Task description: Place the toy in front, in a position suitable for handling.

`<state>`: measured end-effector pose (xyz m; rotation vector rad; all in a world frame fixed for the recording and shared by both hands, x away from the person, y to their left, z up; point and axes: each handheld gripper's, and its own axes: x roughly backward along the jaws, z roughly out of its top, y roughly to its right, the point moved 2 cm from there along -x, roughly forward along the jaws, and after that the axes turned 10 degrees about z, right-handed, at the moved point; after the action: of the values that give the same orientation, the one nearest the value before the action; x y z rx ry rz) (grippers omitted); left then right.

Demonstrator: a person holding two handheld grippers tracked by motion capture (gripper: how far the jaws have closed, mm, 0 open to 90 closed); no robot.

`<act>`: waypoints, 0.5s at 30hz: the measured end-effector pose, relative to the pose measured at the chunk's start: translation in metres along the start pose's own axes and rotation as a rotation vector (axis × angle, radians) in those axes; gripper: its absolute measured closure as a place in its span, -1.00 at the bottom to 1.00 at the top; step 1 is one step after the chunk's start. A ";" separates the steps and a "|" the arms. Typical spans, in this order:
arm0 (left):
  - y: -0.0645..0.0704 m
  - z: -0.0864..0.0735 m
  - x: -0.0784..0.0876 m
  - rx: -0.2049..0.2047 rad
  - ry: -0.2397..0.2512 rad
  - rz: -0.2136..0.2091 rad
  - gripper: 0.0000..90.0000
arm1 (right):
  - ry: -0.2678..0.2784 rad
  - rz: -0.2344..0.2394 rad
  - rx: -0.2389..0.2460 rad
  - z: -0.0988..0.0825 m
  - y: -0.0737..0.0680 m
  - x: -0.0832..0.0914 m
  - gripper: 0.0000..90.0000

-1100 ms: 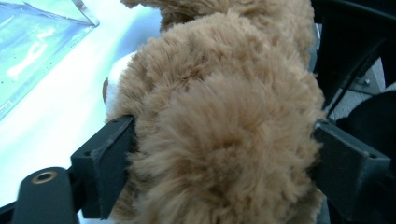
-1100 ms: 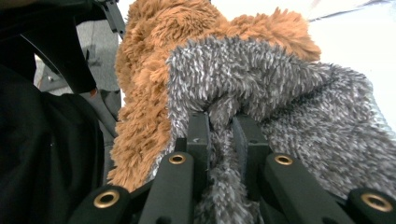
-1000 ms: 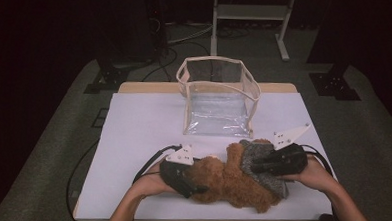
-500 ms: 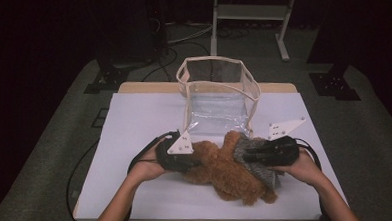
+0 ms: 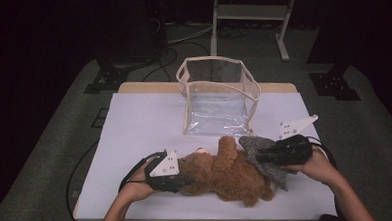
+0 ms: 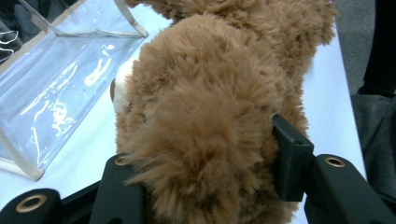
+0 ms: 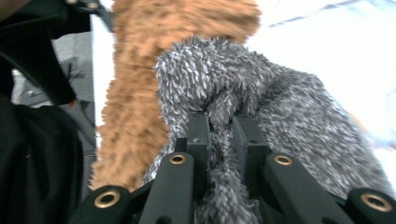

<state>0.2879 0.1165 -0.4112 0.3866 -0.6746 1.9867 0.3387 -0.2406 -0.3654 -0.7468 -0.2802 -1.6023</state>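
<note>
A: Left gripper view first. What do the jaws of the left gripper [image 6: 205,158] have?

B: They have just been closing, and a thick tuft of the brown teddy bear [image 6: 210,107] sits between them, fur bulging over both black jaws. It is clamped on the bear's head end.

A: And past the jaws?

B: The rest of the bear stretches away from the gripper across the white table [image 6: 327,88]. Off to the jaws' left, near the bear, stands a clear plastic bag [image 6: 70,88] with a cream trim.

A: The right gripper [image 7: 219,128]?

B: Its jaws are nearly together, pinching a fold of grey fuzzy cloth [image 7: 280,107]. The brown bear lies just beyond and to the left of that cloth, touching it.

A: How does it look from the high view?

B: The left gripper [image 5: 181,180] holds one end of the bear [image 5: 231,174], the right gripper [image 5: 262,154] holds the grey cloth [image 5: 262,151] at the other end. The clear bag [image 5: 217,99] stands open beyond both grippers, just past the bear.
</note>
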 end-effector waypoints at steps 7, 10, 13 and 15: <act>-0.001 0.002 0.000 -0.018 -0.012 -0.015 0.06 | -0.001 -0.033 0.016 0.023 0.011 0.008 0.74; 0.000 0.002 0.001 -0.030 -0.016 -0.019 0.05 | -0.030 -0.018 0.036 0.037 0.016 -0.007 0.74; -0.001 0.001 0.001 -0.018 -0.009 -0.026 0.05 | -0.064 -0.004 0.030 0.040 0.024 -0.019 0.74; -0.001 0.001 0.001 -0.011 -0.007 -0.029 0.05 | -0.062 -0.005 -0.003 0.034 0.032 -0.017 0.74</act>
<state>0.2882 0.1174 -0.4095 0.3952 -0.6806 1.9545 0.3794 -0.2136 -0.3579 -0.7991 -0.3249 -1.5862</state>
